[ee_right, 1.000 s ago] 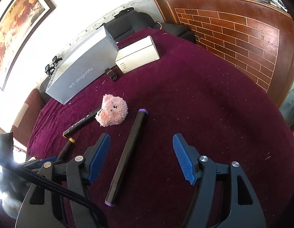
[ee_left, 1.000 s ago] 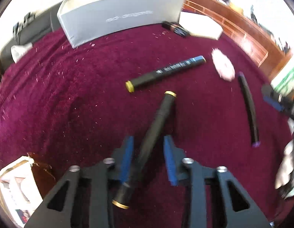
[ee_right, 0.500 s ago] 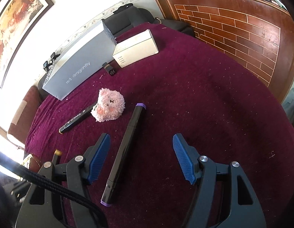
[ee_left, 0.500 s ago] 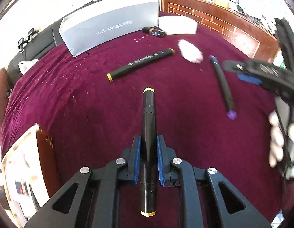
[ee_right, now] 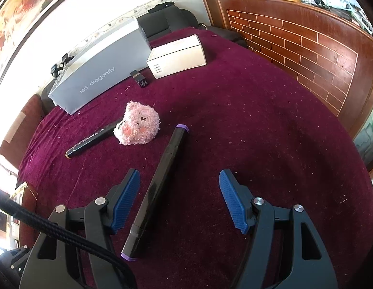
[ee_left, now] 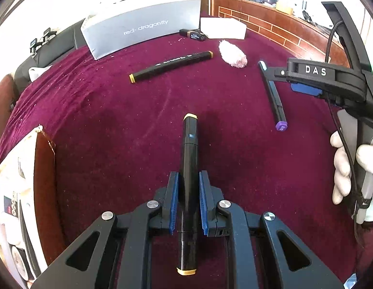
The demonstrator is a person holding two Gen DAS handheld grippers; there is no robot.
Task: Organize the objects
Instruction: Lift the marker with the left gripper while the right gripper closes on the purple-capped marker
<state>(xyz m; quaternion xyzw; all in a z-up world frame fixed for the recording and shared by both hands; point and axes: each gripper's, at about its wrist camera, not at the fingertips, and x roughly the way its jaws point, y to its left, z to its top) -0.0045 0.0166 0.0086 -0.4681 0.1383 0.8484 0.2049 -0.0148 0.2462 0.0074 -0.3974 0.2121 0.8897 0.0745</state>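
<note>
Left wrist view: a black marker with yellow caps (ee_left: 190,168) is pinched between the blue pads of the left gripper (ee_left: 188,187), its length running along the fingers with one capped end pointing ahead over the maroon cloth (ee_left: 102,120) and the other end seen below the pads. A second yellow-capped marker (ee_left: 172,66) is seen lying flat farther off, near a fluffy pink toy (ee_left: 233,54). Behind these, a long grey box (ee_left: 140,29) printed "red dragonfly" is stood on the cloth, with a small dark item (ee_left: 193,34) and a white box (ee_left: 225,27) beside it. At the right edge, the right gripper (ee_left: 304,84) is held by a white-gloved hand (ee_left: 343,166) over a purple-capped marker (ee_left: 274,96). Right wrist view: the right gripper (ee_right: 179,200) is shown with its jaws spread wide, and the purple-capped marker (ee_right: 157,190) is seen lying flat on the maroon cloth (ee_right: 270,132) between them, closer to the left pad, untouched by either. The pink toy (ee_right: 138,126) is seen just beyond, partly covering one end of the yellow-capped marker (ee_right: 90,141). The grey box (ee_right: 99,67), the small dark item (ee_right: 139,79) and the white box (ee_right: 176,56) are ranged along the far side.
</note>
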